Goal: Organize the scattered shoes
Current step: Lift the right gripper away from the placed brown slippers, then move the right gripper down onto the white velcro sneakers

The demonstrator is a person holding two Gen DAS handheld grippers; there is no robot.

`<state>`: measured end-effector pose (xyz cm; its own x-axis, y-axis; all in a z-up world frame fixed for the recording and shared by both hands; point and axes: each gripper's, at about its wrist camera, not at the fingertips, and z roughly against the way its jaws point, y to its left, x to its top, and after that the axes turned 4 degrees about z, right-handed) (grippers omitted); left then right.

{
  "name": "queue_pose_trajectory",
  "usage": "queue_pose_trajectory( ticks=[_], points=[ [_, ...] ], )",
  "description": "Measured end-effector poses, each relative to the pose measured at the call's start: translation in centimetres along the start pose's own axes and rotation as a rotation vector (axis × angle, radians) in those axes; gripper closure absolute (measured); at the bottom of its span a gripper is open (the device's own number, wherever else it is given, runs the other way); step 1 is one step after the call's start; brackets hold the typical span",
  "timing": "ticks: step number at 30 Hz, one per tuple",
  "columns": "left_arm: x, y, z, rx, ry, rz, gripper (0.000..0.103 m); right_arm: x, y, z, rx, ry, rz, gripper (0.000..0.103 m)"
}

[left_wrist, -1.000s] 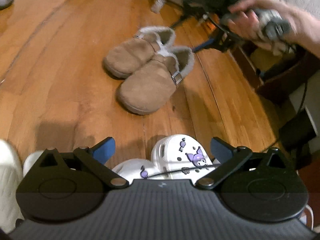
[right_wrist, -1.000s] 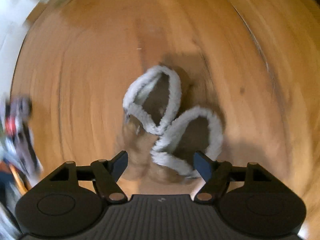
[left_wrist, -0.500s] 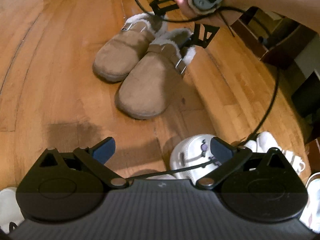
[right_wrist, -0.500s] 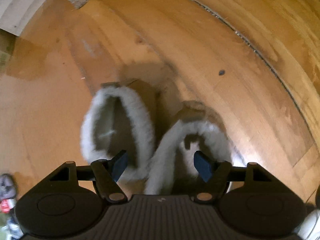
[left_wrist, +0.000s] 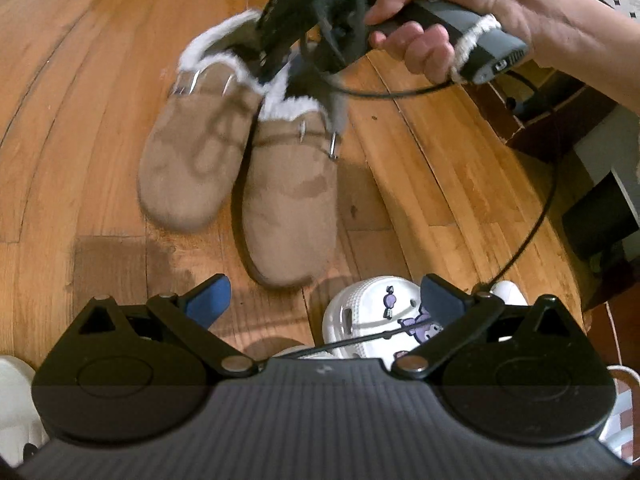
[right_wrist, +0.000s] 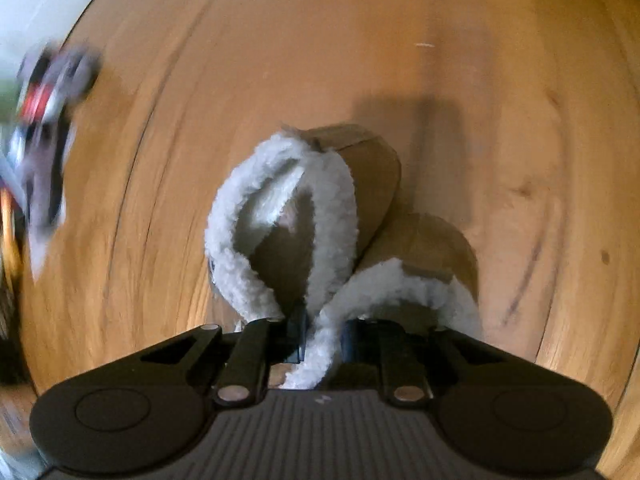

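Note:
Two tan suede slippers with white fleece lining lie side by side on the wooden floor, one (left_wrist: 192, 160) to the left of the other (left_wrist: 288, 200). My right gripper (right_wrist: 322, 338) points steeply down at their heels. Its pads pinch the two touching fleece rims (right_wrist: 320, 320) together, and the jaws are opening slightly with the fleece still between them. In the left wrist view a person's hand (left_wrist: 432, 12) holds that gripper (left_wrist: 280, 52) over the slippers' openings. My left gripper (left_wrist: 324, 296) is open and holds nothing, just above a white clog (left_wrist: 372, 312) with purple charms.
More white footwear shows at the lower left (left_wrist: 16, 400) and lower right edge. Dark furniture and boxes (left_wrist: 600, 220) stand along the right, with a black cable (left_wrist: 532, 232) hanging across. A blurred multicoloured shoe (right_wrist: 44, 120) lies far left in the right wrist view.
The right gripper came down onto the slippers' heels and closed on both inner fleece rims. The slippers shifted nearer the left camera and turned. The left gripper stayed open.

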<state>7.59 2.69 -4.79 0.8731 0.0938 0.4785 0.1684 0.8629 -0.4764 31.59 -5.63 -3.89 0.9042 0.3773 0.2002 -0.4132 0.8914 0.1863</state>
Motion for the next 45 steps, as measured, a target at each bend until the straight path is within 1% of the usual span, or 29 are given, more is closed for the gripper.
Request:
queue_pose_trajectory(
  ticks=[1, 2, 3, 4, 5, 6, 8, 9, 11, 14, 16, 18, 19, 20, 21, 22, 23, 24, 25, 28, 29, 30, 32, 33, 35, 36, 38, 41, 45],
  points=[
    [0.0, 0.0, 0.0, -0.003, 0.001, 0.005, 0.0, -0.4, 0.6, 0.5, -0.021, -0.024, 0.018, 0.061],
    [0.0, 0.0, 0.0, -0.005, 0.0, 0.012, 0.0, -0.8, 1.2, 1.0, -0.041, -0.049, 0.036, 0.061],
    [0.0, 0.1, 0.0, -0.007, 0.0, 0.019, 0.0, -1.5, 1.4, 2.0, -0.029, -0.072, 0.034, 0.056],
    [0.1, 0.1, 0.1, -0.005, -0.001, 0.025, 0.0, -2.2, 1.5, 3.0, -0.017, -0.096, 0.033, 0.044],
    [0.1, 0.1, 0.2, 0.001, -0.004, 0.028, 0.0, -2.9, 1.6, 3.9, -0.006, -0.119, 0.032, 0.041],
    [0.1, 0.0, 0.4, 0.008, -0.006, 0.03, 0.0, -3.8, 1.7, 4.8, -0.004, -0.132, 0.035, 0.039],
    [0.3, -0.1, 1.1, 0.029, -0.038, 0.029, 0.0, -6.0, 1.9, 6.2, -0.008, -0.127, 0.082, 0.039],
    [0.4, -0.1, 1.2, 0.03, -0.049, 0.027, 0.0, -6.5, 1.9, 6.7, -0.017, -0.13, 0.096, 0.039],
    [0.7, 0.0, 1.5, 0.023, -0.083, 0.03, 0.0, -9.2, 1.6, 8.0, -0.027, -0.135, 0.115, 0.039],
    [1.0, -0.1, 1.1, 0.048, -0.095, 0.022, 0.0, -12.1, 0.5, 10.0, -0.033, -0.155, 0.075, 0.038],
    [1.3, -0.3, 0.5, 0.073, -0.107, 0.022, 0.0, -13.3, -1.3, 11.1, -0.053, -0.18, 0.061, 0.034],
    [1.8, -0.6, -0.4, 0.122, -0.127, 0.021, 0.0, -14.3, -2.5, 11.6, -0.086, -0.168, 0.057, 0.033],
    [2.0, -0.7, -0.7, 0.141, -0.142, 0.024, 0.0, -15.5, -3.2, 12.1, -0.122, -0.143, 0.046, 0.033],
    [2.4, -0.8, -1.4, 0.162, -0.154, 0.026, 0.0, -16.9, -3.8, 12.8, -0.125, -0.128, 0.027, 0.033],
    [2.9, -1.0, -2.0, 0.185, -0.149, 0.018, 0.0, -17.6, -4.2, 13.3, -0.114, -0.12, 0.02, 0.033],
    [3.3, -1.1, -2.6, 0.209, -0.144, 0.011, 0.0, -19.6, -4.6, 14.1, -0.079, -0.094, 0.014, 0.032],
    [3.6, -1.2, -3.0, 0.229, -0.131, 0.005, 0.0, -20.9, -4.9, 14.5, -0.072, -0.076, 0.019, 0.03],
    [3.8, -1.3, -3.1, 0.243, -0.103, -0.002, 0.0, -21.9, -4.9, 14.7, -0.071, -0.066, 0.027, 0.028],
    [3.8, -1.4, -3.1, 0.244, -0.071, -0.002, 0.0, -24.3, -5.1, 15.2, -0.079, -0.062, 0.053, 0.027],
    [3.2, -2.1, -2.1, 0.198, 0.027, 0.005, 0.0, -30.5, -5.7, 16.0, -0.13, -0.13, 0.106, 0.026],
    [2.8, -2.8, -1.5, 0.187, 0.055, -0.021, 0.0, -32.7, -6.1, 16.2, -0.146, -0.16, 0.11, 0.026],
    [2.2, -4.2, -0.5, 0.163, 0.077, -0.075, 0.0, -33.8, -6.5, 16.2, -0.147, -0.172, 0.106, 0.026],
    [0.7, -7.0, 1.5, 0.084, 0.082, -0.157, 0.0, -38.6, -7.8, 16.0, -0.168, -0.227, 0.062, 0.027],
    [-0.2, -8.3, 2.0, 0.045, 0.093, -0.173, 0.0, -39.8, -8.2, 16.0, -0.172, -0.236, 0.044, 0.028],
    [-2.0, -10.8, 3.0, -0.032, 0.116, -0.206, 0.0, -44.1, -8.9, 16.1, -0.177, -0.285, -0.035, 0.029],
    [-3.0, -12.2, 3.4, -0.06, 0.126, -0.236, 0.0, -45.9, -8.9, 16.2, -0.164, -0.31, -0.052, 0.029],
    [-4.9, -15.3, 3.5, -0.076, 0.147, -0.342, 0.0, -48.5, -8.4, 16.3, -0.163, -0.348, -0.05, 0.029],
    [-7.3, -19.2, 2.8, -0.118, 0.214, -0.462, 0.0, -51.1, -7.6, 15.5, -0.194, -0.351, -0.07, 0.029],
    [-10.0, -22.2, 1.2, -0.184, 0.31, -0.528, 0.0, -53.9, -8.0, 14.8, -0.183, -0.364, -0.104, 0.029]
  ],
)
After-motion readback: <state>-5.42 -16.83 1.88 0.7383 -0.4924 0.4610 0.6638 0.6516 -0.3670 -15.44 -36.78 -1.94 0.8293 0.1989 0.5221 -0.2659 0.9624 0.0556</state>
